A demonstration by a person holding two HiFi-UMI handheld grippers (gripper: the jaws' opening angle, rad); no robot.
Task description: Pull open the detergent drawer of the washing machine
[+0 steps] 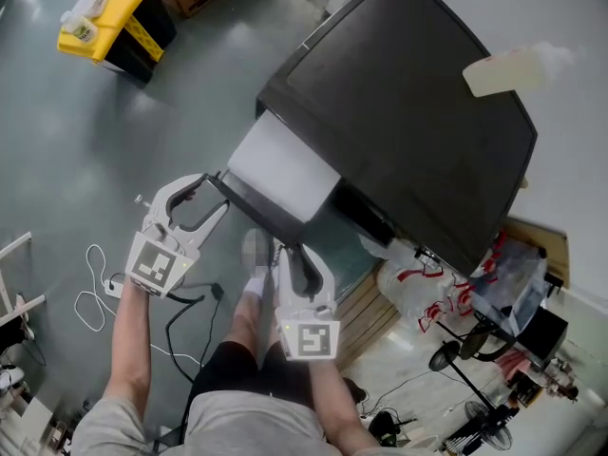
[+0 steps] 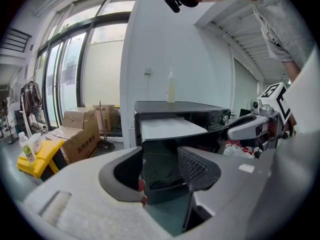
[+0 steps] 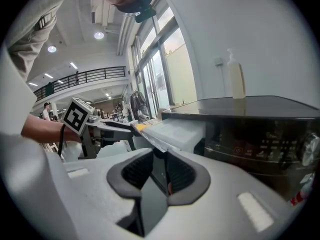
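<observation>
The dark washing machine (image 1: 399, 112) has its detergent drawer (image 1: 280, 164) pulled out, a white tray behind a dark front panel (image 1: 255, 205). My left gripper (image 1: 217, 190) holds the panel's left end; in the left gripper view the panel (image 2: 160, 159) sits between the left gripper's (image 2: 162, 171) pads, which press on it. My right gripper (image 1: 290, 253) is at the panel's right end. In the right gripper view the thin panel edge (image 3: 156, 171) is pinched between the right gripper's (image 3: 159, 176) pads, with the white tray (image 3: 175, 130) beyond.
A pale bottle (image 1: 518, 67) stands on the machine's top. On the floor lie a yellow container (image 1: 109, 17), a cardboard box (image 2: 75, 134) and white cables (image 1: 95, 293). Plastic bags (image 1: 427, 288) and stands (image 1: 475, 350) crowd the machine's right side.
</observation>
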